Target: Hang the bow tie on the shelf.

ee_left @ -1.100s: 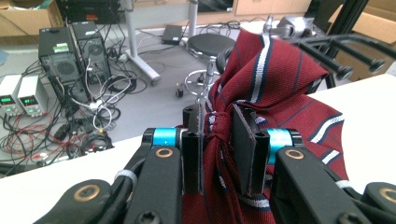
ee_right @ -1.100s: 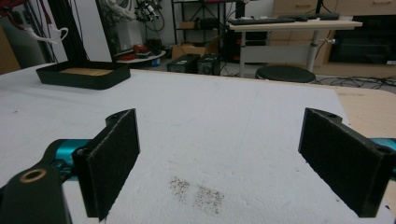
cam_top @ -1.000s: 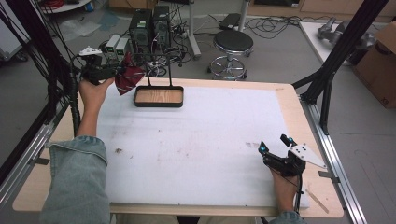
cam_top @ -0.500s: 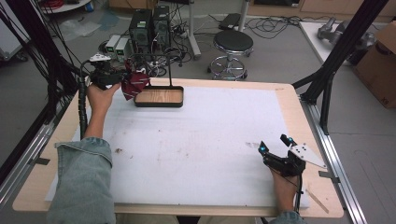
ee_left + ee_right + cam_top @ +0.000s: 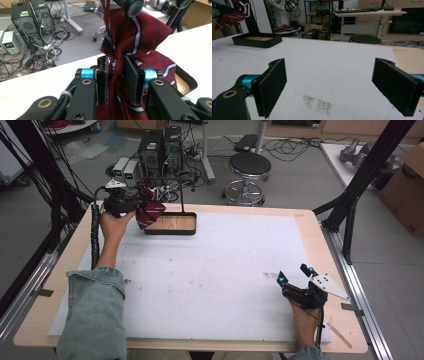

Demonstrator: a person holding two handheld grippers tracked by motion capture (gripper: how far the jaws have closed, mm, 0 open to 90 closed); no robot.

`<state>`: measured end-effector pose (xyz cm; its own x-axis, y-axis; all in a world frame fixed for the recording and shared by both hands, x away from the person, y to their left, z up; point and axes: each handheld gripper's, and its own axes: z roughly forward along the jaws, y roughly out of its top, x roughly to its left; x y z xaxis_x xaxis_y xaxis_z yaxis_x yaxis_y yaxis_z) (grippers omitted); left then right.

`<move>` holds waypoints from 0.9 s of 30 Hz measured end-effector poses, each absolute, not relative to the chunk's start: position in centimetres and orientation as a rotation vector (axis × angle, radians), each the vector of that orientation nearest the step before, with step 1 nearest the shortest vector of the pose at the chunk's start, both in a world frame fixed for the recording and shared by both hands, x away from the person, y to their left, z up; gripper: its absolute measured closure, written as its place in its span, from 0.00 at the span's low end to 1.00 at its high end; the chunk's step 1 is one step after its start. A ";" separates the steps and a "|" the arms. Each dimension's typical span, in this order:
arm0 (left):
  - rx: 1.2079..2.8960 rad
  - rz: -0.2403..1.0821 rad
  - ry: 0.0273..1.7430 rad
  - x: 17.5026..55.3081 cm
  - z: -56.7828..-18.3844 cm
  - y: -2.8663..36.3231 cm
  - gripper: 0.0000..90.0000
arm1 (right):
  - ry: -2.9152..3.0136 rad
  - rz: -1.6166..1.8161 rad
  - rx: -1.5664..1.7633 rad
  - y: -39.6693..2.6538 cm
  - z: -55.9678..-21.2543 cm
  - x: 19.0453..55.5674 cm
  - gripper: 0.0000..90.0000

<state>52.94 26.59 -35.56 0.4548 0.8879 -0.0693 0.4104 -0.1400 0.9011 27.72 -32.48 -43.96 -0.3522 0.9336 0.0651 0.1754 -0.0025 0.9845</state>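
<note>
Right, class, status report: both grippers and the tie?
Left gripper shut on tie, by the stand. Right gripper open, resting on table. Nothing in the way.

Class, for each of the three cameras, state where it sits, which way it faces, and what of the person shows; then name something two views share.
High view: above the person's side, facing forward and down on the table; both forearms, left gripper and right gripper show.
Left gripper view: rides the left gripper, facing past the table edge to the floor; its jaws pinch a red striped tie.
Right gripper view: rides the right gripper, low, facing across the table; its jaws stand apart.
Shared: the black tray and the tie.
</note>
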 end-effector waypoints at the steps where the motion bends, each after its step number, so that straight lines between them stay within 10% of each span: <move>1: 1.742 0.623 1.118 52.9 -35.5 26.6 0.80 | 1.595 1.416 1.170 -32.5 -44.0 27.7 0.13; 27: 1.733 0.653 1.093 51.3 -34.2 27.8 0.55 | 1.592 1.417 1.172 -32.5 -44.0 27.7 0.13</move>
